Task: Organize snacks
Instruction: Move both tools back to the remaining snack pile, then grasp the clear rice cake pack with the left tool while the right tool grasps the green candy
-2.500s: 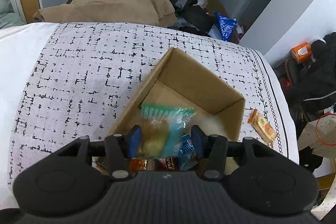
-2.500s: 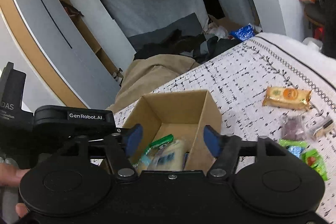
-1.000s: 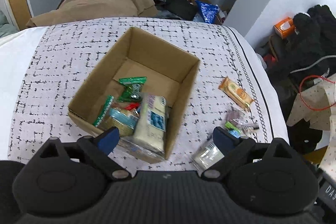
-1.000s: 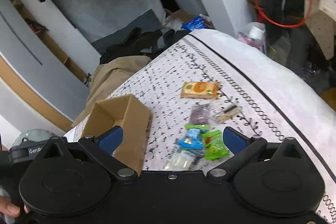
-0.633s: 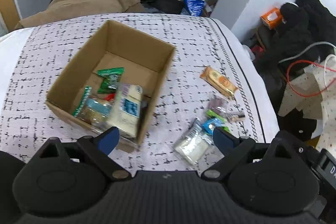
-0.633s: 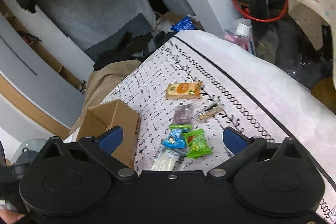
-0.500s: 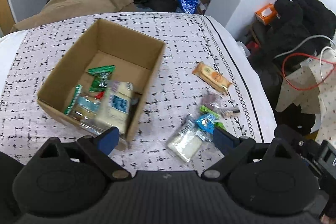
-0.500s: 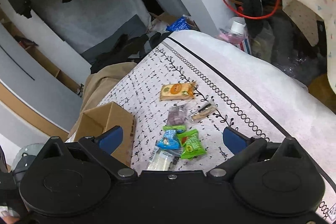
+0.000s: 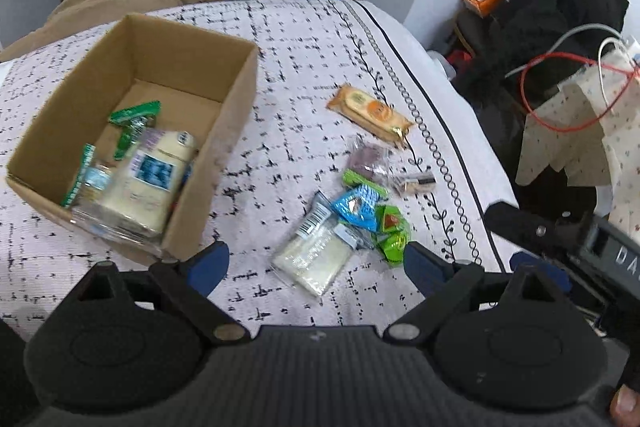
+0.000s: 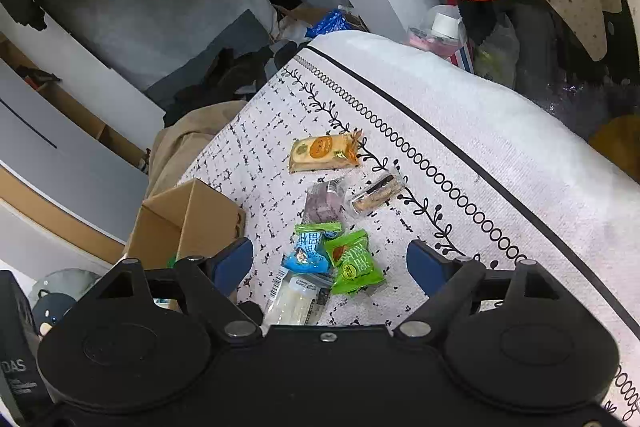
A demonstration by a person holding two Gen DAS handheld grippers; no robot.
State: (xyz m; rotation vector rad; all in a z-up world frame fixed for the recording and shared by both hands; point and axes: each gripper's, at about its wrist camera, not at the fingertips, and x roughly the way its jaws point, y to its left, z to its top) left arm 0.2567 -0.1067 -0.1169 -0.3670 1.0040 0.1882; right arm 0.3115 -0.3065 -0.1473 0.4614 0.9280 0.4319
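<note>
We see the cardboard box [image 9: 132,131] at frame left, loose snack packets [image 9: 352,211] clustered to its right.

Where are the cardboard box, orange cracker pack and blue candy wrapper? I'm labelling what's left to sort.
cardboard box [image 9: 240,95], left wrist view, right wall.
orange cracker pack [image 10: 322,151], right wrist view, middle.
blue candy wrapper [image 9: 356,203], left wrist view, middle.

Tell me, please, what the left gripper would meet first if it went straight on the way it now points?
Most likely the clear white packet, lying midway ahead of the open left gripper. The blue packet and green packet lie just beyond it, the box off to the left. Depth is uncertain.
</note>
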